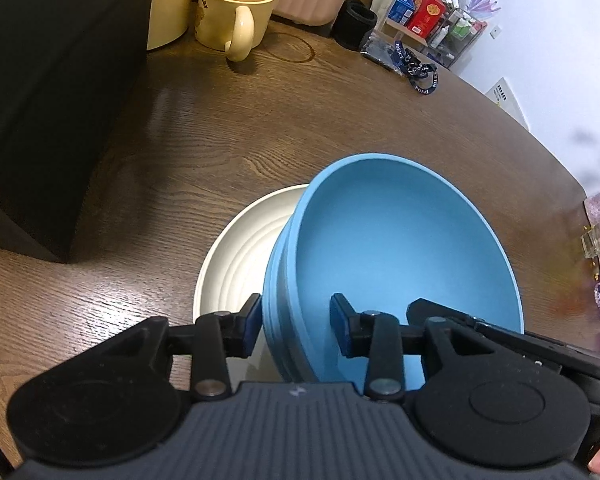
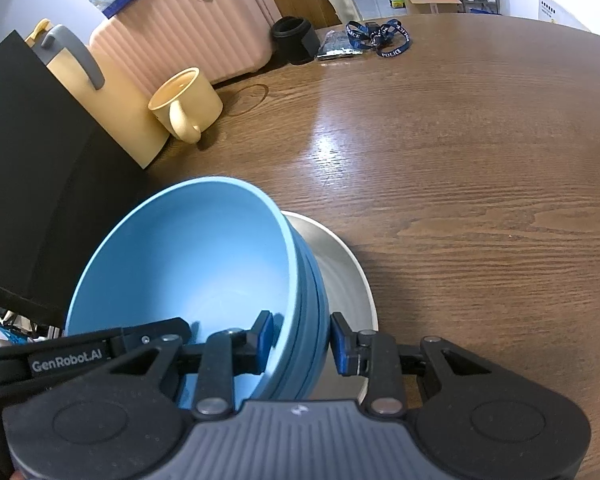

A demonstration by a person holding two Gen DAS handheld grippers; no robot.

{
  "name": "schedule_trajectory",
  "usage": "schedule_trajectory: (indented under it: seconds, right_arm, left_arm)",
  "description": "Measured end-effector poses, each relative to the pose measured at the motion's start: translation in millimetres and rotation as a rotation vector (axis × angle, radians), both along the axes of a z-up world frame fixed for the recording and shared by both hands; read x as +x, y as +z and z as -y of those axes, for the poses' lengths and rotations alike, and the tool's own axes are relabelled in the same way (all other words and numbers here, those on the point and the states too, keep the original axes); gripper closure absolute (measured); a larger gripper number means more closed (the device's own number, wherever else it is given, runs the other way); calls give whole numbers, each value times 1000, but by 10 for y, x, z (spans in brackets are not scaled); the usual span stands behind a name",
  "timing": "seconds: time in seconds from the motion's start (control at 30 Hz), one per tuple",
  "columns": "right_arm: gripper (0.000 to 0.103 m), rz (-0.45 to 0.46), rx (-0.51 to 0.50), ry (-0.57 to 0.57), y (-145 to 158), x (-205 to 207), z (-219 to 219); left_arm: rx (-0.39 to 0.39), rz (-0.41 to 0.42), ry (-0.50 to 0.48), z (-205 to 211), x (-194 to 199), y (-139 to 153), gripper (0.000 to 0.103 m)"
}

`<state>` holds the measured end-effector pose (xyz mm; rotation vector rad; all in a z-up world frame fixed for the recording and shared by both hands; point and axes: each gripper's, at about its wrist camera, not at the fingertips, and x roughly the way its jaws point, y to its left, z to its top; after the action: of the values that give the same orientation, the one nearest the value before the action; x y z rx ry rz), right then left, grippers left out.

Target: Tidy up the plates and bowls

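Note:
A blue bowl (image 1: 400,248) (image 2: 188,256) rests slightly tilted over a white ribbed plate (image 1: 236,256) (image 2: 340,272) on the wooden table. My left gripper (image 1: 296,322) straddles the bowl's near-left wall. Its outer pad sits by the ribbed outside, and a gap shows between the inner pad and the wall, so it is open. On the opposite side my right gripper (image 2: 300,340) is shut on the wall, one pad inside and one outside. Each gripper's black body shows at the edge of the other wrist view.
A large black box (image 1: 40,100) stands close on the left. Behind it are a cream jug (image 2: 100,92), a yellow mug (image 1: 236,12), a pink suitcase (image 2: 188,28), a black cup (image 1: 354,24) and a blue lanyard (image 1: 416,68). Bare table (image 2: 480,160) stretches to the right.

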<state>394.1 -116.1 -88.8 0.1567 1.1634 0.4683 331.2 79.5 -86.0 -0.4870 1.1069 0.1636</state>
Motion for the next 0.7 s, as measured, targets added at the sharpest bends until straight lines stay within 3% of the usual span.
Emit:
schedule_trajectory:
  seconds: [0.17, 0.37, 0.43, 0.6, 0.7]
  right_arm:
    - [70, 20, 11, 4, 34, -6, 19]
    - [41, 59, 12, 1, 113, -62, 52]
    - [24, 76, 10, -2, 150, -75, 61]
    - [2, 124, 0, -15, 247, -124, 111]
    - [0, 153, -6, -25, 304, -166, 149]
  left_arm:
    - [4, 38, 10, -20, -23, 75, 55]
    - [33, 72, 27, -32, -68, 160, 32]
    - [44, 85, 29, -36, -97, 190, 23]
    - [87, 141, 59, -64, -226, 281, 1]
    - [100, 197, 68, -80, -337, 358, 0]
